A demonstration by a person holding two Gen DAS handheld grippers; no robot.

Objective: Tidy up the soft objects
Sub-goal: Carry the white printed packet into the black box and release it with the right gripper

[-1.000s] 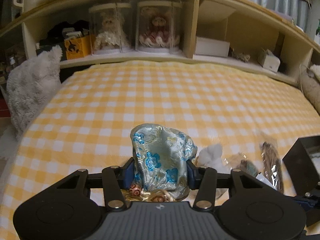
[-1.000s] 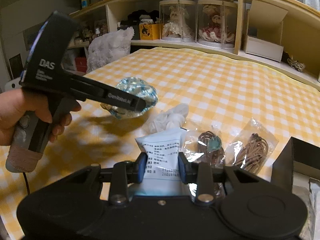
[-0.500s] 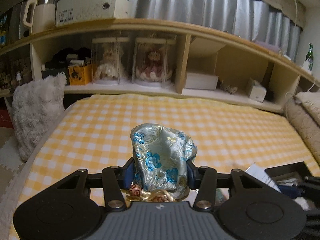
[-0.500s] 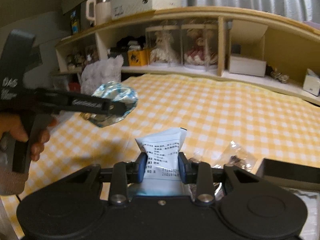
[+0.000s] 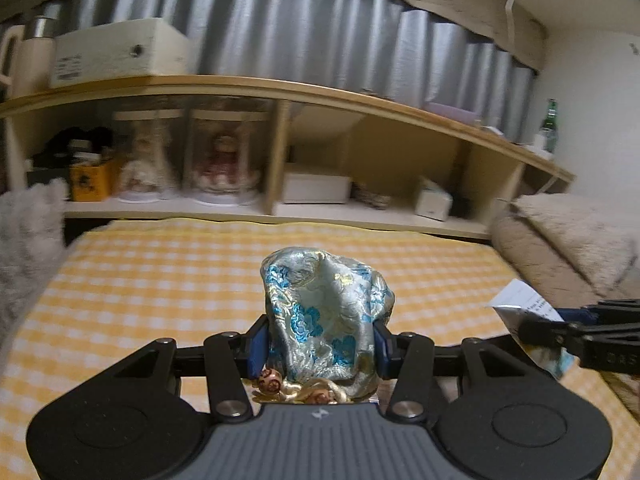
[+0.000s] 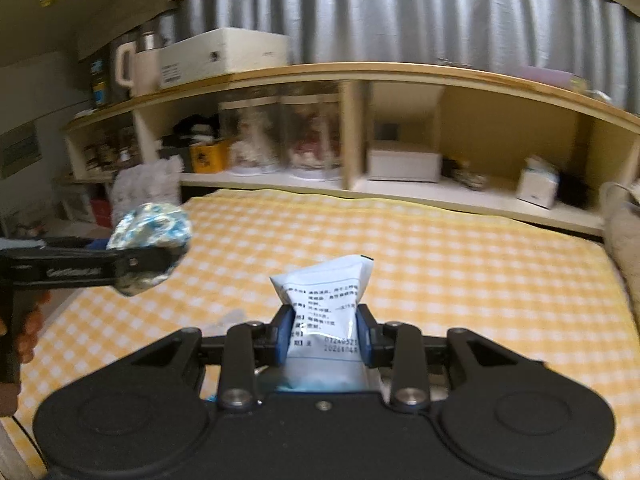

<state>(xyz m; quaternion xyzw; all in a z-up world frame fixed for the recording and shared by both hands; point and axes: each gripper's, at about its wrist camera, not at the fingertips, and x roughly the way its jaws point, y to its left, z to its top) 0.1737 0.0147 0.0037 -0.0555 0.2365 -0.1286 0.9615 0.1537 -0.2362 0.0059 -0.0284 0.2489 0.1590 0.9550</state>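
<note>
Brocade, pale silver with blue flowers: the pouch (image 5: 326, 322) sits clamped between the blue pads of your left gripper (image 5: 322, 346), upright, held up off the yellow-and-white checked bedspread (image 5: 160, 280). Two wooden beads (image 5: 269, 379) and gold cord hang at its base, against the gripper body. From the right wrist camera the same pouch (image 6: 150, 232) shows at far left, gripped in the left gripper (image 6: 152, 260).

Fluffy grey cushion (image 5: 24, 256): left edge of the bed.

Wooden shelf unit (image 5: 280, 152): behind the bed, holding a yellow box (image 5: 90, 180), two dolls in clear cases (image 5: 224, 164), a white box (image 5: 316, 188). Motion blur leaves the smaller shelf items hard to name.

White printed packet (image 6: 326, 320): pinched upright in your right gripper (image 6: 324, 334), above the bedspread (image 6: 480, 280). In the left wrist view the packet (image 5: 524, 300) appears at far right with the right gripper (image 5: 560, 332).

Beige fluffy pillow (image 5: 580, 236): right edge of the bed.
</note>
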